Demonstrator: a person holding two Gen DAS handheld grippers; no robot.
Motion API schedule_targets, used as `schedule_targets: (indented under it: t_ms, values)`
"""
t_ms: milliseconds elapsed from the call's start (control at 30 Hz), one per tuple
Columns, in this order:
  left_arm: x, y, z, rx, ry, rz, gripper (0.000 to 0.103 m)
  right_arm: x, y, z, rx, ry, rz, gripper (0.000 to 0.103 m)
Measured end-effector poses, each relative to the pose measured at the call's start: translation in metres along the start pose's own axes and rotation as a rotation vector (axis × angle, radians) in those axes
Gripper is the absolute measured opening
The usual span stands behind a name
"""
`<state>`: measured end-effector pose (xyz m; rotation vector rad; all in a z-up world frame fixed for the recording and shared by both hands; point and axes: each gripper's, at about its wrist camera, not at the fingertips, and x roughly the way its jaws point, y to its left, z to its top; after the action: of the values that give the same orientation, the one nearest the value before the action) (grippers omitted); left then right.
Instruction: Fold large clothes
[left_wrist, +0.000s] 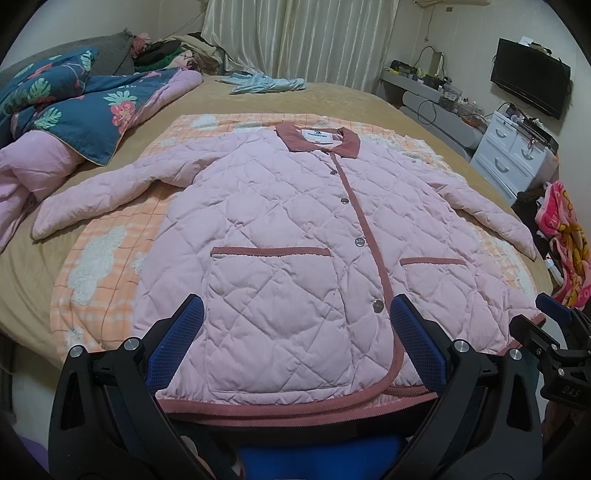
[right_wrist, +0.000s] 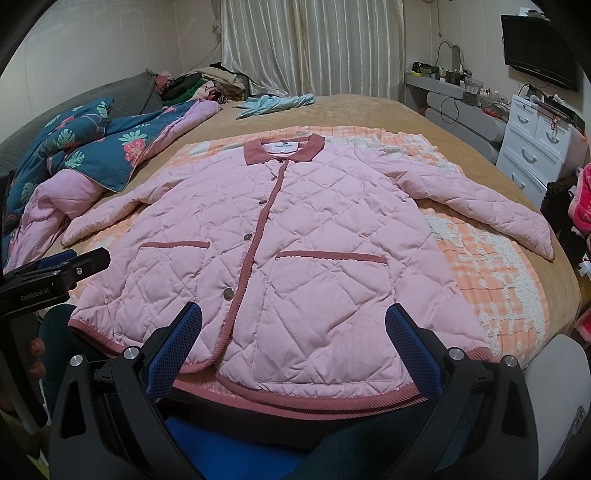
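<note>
1. The pink quilted jacket (left_wrist: 295, 229) lies flat and buttoned across the frame's centre, sleeves spread; no fold is made yet.
2. The left gripper (left_wrist: 295, 343) and right gripper (right_wrist: 293, 343), bottom centre, gape wide, holding nothing.

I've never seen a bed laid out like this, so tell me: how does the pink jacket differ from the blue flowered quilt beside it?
The jacket is plain pale pink with darker pink trim; the quilt is dark blue with flowers and leaves. The jacket lies spread flat, sleeves out, on a checked orange blanket; the quilt sits bunched in a heap at the bed's edge. The jacket is buttoned shut; the quilt is folded back, showing a pink underside. Both look padded and soft.
</note>
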<state>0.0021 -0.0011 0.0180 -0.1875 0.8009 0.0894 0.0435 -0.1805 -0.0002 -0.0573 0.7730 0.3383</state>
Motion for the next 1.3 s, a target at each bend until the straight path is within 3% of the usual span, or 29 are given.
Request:
schedule_targets:
  t_ms: [467,667,1300]
  values:
    - [0.005,0.001,0.012,-0.001,0.005,0.0,0.095,0.006,0.001,0.008,0.001,0.014,-0.012,0.099]
    - [0.018,0.004,0.029,-0.012,0.003,-0.006,0.095,0.029,0.002,0.028,-0.013,0.051,-0.04,0.099]
    - [0.066,0.006,0.082,-0.014,0.027,0.023,0.095,0.07,0.006,0.102,-0.022,0.057,-0.045,0.099]
